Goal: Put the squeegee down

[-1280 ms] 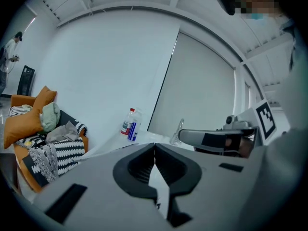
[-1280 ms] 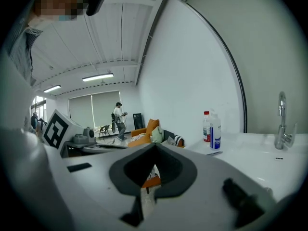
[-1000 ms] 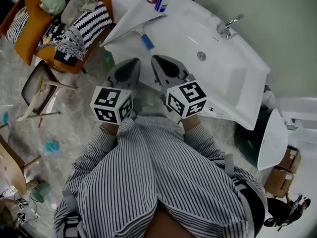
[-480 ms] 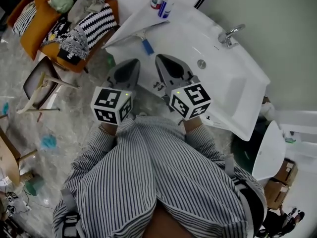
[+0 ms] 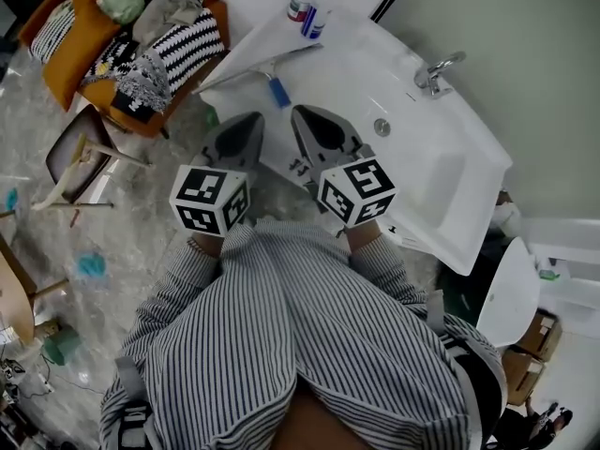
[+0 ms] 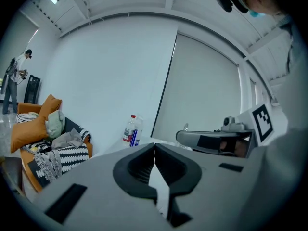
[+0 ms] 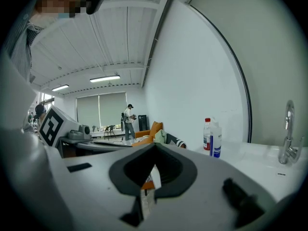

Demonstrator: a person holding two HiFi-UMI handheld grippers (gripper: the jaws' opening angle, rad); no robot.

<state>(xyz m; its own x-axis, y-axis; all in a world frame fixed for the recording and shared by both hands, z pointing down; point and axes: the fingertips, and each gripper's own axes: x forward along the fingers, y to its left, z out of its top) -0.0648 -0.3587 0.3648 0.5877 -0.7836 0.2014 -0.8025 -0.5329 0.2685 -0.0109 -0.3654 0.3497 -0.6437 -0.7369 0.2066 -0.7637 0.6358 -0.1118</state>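
While the person in the grey-and-white striped shirt (image 5: 281, 345) stands at its front edge, the squeegee (image 5: 277, 88), a long pale blade on a short blue handle, lies flat on the white desk (image 5: 450, 176) with a sunken basin. It rests on the desk's flat wing at the eleven o'clock end. The blade runs across that wing, and the handle points toward five o'clock, at the grippers. Neither gripper touches it.

The grey left gripper (image 5: 251, 118) carries a black-and-white marker cube and hangs beside the desk's edge over the mottled grey floor (image 5: 141, 232). Its jaws are pressed together with nothing between them. The matching right gripper (image 5: 300, 111) sits just beside it at three o'clock, its tip over the desk's front rim. Its jaws are likewise closed and empty. The squeegee's handle lies near both tips, at about twelve o'clock from the gap between them.

Two clear plastic bottles (image 5: 309, 7), one with a red cap, stand at the wing's far end, at twelve o'clock from the squeegee. A chrome tap (image 5: 433, 67) rises at the basin's two o'clock side, with the round drain (image 5: 382, 127) below it. An orange armchair (image 5: 67, 59) at ten o'clock, well apart from the desk, is heaped with black-and-white striped cloths (image 5: 178, 45).
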